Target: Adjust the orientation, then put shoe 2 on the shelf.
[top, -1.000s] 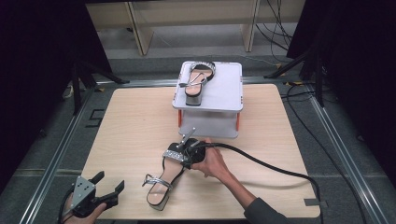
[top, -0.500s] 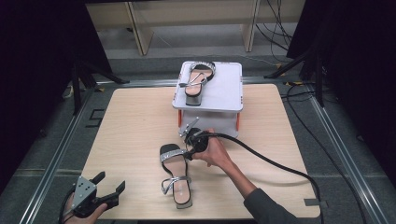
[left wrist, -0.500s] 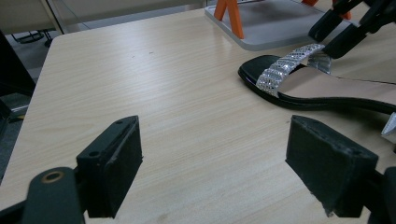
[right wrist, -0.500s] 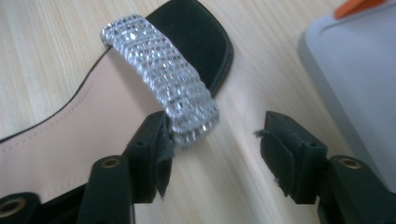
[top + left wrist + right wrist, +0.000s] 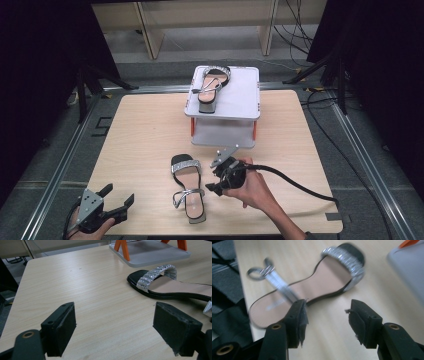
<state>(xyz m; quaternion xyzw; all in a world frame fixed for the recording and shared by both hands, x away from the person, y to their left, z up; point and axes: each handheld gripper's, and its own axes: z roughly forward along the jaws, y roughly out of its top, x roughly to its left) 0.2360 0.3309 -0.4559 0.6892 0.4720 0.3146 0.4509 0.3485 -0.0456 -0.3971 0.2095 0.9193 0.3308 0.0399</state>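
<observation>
Pale wood-grain covers the table [image 5: 145, 130], on which a black sandal [image 5: 187, 186] with a glittering silver toe band lies flat near the front edge. A faint printed mark can be seen on its insole in the right gripper view, but motion blur leaves it unreadable. The right gripper [image 5: 216, 186] is held just beside the sandal, jaws parted and nothing between them; in its own view the left jaw stands in front of the sandal's edge, so contact cannot be judged. The left gripper [image 5: 120, 201] is held at the table's front left corner, well apart from the sandal, jaws wide apart and empty. A second sandal [image 5: 210, 85] rests on a grey stand [image 5: 240, 97] with orange legs at the far side. The sandal's heel is cut off in the left gripper view.
</observation>
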